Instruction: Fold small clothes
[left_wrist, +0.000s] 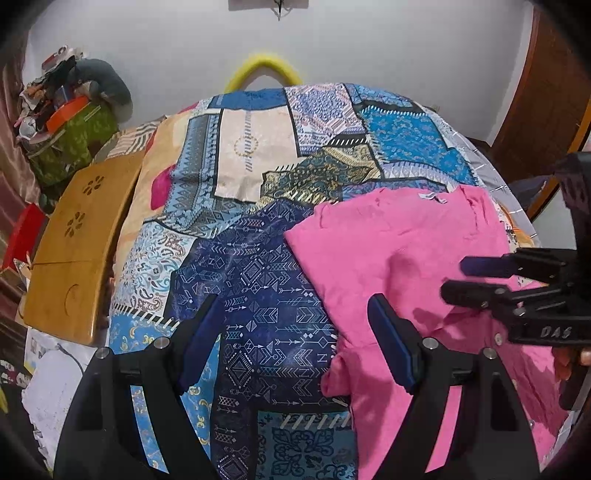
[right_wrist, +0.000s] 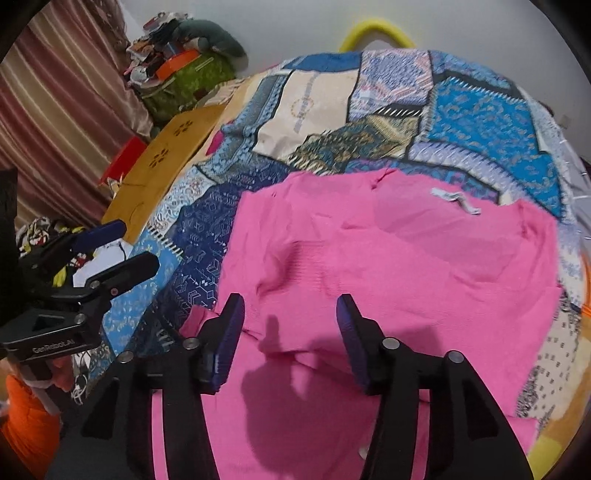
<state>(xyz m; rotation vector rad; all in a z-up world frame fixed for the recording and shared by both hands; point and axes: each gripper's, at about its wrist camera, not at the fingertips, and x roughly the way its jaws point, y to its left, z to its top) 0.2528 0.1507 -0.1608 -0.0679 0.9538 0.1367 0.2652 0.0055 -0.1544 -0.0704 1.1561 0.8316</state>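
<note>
The bright pink knitted garment lies spread on the bed, on top of a patchwork bedspread in blue, cream and teal, with its small white neck label at the far edge. Its near part looks already turned over itself, though the folds are soft and the fisheye view makes this hard to confirm.

The right gripper hovers low over the near middle of the garment. Its jaws stand apart and nothing is between them; no cloth is pinched. The left gripper is beside the garment's left edge, above the dark blue patch of the bedspread, with its jaws wide apart and also empty.

The step in hand seems to be a release: one fold is laid down and both grippers are free. The next move probably calls for a new hold on an edge or a sleeve, most likely at the left side near the left gripper. The knit is thin and loose, so the jaws must go low enough to catch only one layer and not the bedspread under it.

A yellow wooden lap tray lies at the far left of the bed, well apart from the garment.
</note>
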